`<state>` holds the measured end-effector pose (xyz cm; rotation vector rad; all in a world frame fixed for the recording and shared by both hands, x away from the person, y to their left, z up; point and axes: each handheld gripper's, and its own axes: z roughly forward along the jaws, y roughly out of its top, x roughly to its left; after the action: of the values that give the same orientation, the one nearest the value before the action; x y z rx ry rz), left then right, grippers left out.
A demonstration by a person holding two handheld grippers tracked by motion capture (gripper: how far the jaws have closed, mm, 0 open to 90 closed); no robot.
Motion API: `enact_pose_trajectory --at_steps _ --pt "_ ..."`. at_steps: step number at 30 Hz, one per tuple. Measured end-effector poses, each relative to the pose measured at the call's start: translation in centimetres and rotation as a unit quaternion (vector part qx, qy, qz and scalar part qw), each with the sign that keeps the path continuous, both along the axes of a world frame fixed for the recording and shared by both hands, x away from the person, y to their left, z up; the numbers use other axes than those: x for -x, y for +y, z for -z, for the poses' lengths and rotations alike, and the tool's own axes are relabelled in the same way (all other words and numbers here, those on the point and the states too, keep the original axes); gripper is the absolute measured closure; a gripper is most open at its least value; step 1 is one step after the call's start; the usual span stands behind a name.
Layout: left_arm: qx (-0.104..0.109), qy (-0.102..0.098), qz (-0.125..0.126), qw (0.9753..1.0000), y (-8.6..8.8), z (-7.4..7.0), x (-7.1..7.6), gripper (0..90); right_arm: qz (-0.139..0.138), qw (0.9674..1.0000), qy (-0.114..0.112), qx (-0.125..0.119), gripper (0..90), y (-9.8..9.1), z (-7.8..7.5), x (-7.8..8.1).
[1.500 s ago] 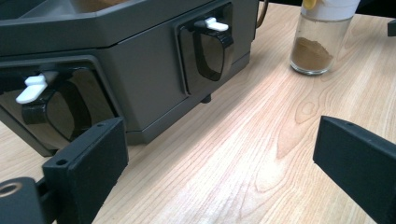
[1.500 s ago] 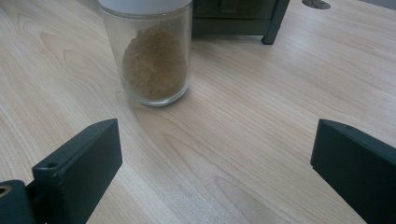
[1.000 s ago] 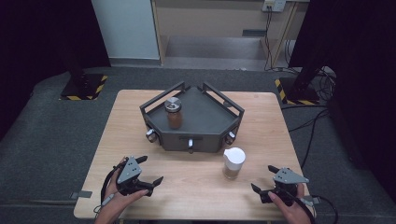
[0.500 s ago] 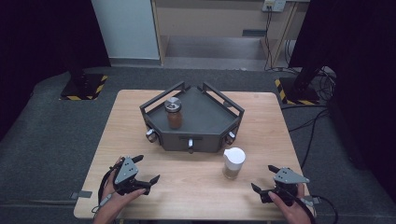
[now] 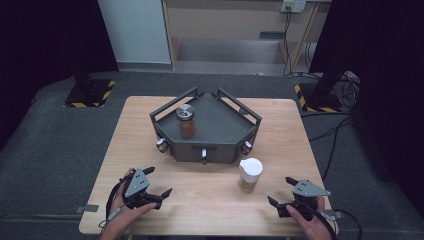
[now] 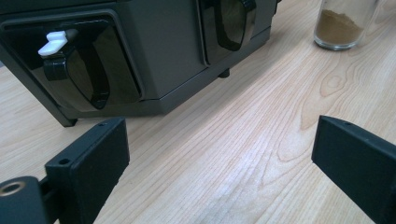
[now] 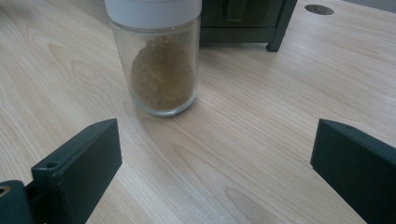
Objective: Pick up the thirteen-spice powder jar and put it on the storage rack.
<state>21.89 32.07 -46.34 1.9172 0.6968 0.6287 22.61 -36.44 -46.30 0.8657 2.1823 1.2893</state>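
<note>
A dark grey angular tray-like rack (image 5: 220, 127) sits mid-table, with a brown spice jar with a silver lid (image 5: 186, 121) standing on it. A glass jar with a white lid (image 5: 250, 174) holding brown powder stands on the wood in front of the rack's right side. My left gripper (image 5: 159, 183) rests open near the front left edge, facing the rack's front (image 6: 154, 51), nothing between its jaws. My right gripper (image 5: 282, 192) stands open at the front right; the white-lidded jar (image 7: 159, 60) stands just ahead of its jaws, left of centre.
The rack's front carries black knobs (image 6: 88, 74) and a small white lever (image 6: 53, 42). Bare wooden tabletop (image 5: 210, 200) lies between the two grippers. Beyond the table are grey floor, black stands and cables (image 5: 345, 125).
My left gripper has shifted slightly. The right gripper and both jars have stayed put.
</note>
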Motion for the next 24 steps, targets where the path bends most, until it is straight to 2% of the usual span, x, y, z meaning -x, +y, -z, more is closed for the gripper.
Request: enact_pose_trajectory --at_steps 2,6,12,17,24 --pt "-0.007 0.001 0.003 1.0 -0.1 0.0 -0.1 3.5 -0.004 1.0 0.003 0.001 2.4 0.1 -0.1 -0.2" --pt "-0.008 0.003 0.007 0.9999 -0.3 0.1 -0.2 3.2 -0.01 0.9999 0.008 -0.003 2.2 0.3 -0.5 -0.6" --pt "-0.014 0.004 0.011 0.9998 -0.7 0.0 -0.2 3.1 -0.026 0.9995 0.016 0.011 2.4 0.5 -2.0 -1.2" --pt "-0.023 0.004 0.014 0.9996 -0.9 -0.1 -0.2 3.0 -0.035 0.9991 0.019 0.013 2.8 0.7 -2.7 -1.7" --pt "-0.016 0.001 0.012 0.9998 -0.6 -0.1 -0.1 2.9 -0.043 0.9987 0.022 0.015 3.9 1.5 -3.5 -2.4"
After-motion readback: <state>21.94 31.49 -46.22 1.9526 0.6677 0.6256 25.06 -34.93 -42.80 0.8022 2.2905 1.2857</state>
